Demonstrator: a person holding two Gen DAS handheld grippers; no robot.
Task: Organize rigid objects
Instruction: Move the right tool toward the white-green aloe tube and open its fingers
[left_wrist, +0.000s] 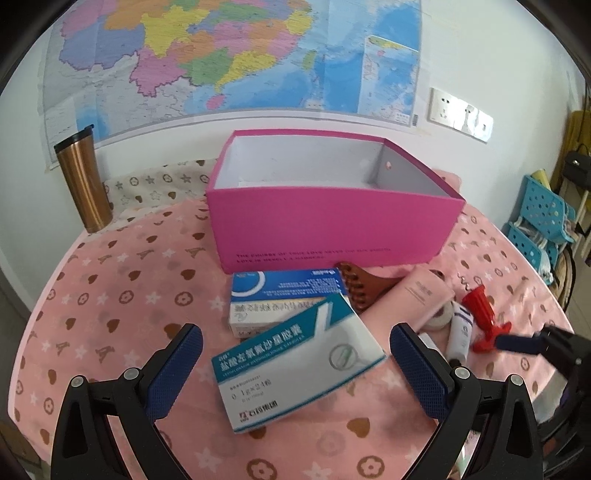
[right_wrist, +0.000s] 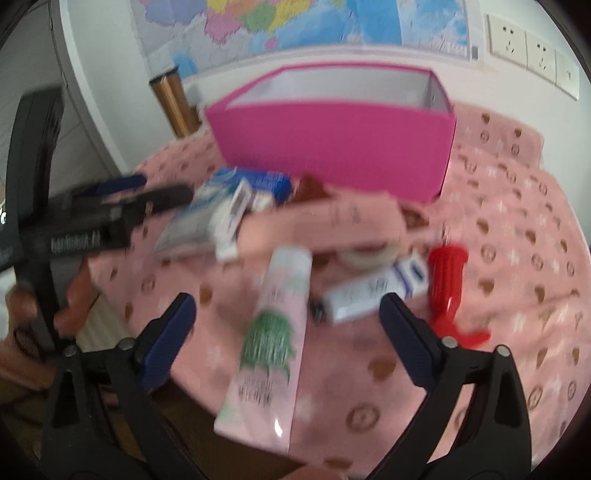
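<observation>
An open magenta box (left_wrist: 332, 225) stands at the back of the pink tablecloth (left_wrist: 122, 295); it also shows in the right wrist view (right_wrist: 332, 144). In front lie a teal-and-white medicine box (left_wrist: 295, 365), a blue medicine box (left_wrist: 288, 286), a brown comb (left_wrist: 360, 290), a pink carton (left_wrist: 413, 299), a small white tube (left_wrist: 460, 334) and a red corkscrew (left_wrist: 484, 317). My left gripper (left_wrist: 295, 354) is open around the teal box. My right gripper (right_wrist: 288, 321) is open over a pink tube (right_wrist: 273, 332), with the white tube (right_wrist: 373, 291) and corkscrew (right_wrist: 448, 284) beside it.
A copper tumbler (left_wrist: 83, 181) stands at the back left by the wall with a map (left_wrist: 229, 55). Blue perforated shelves (left_wrist: 543, 218) stand to the right of the table. A roll of tape (right_wrist: 369, 254) lies under the pink carton (right_wrist: 325, 225).
</observation>
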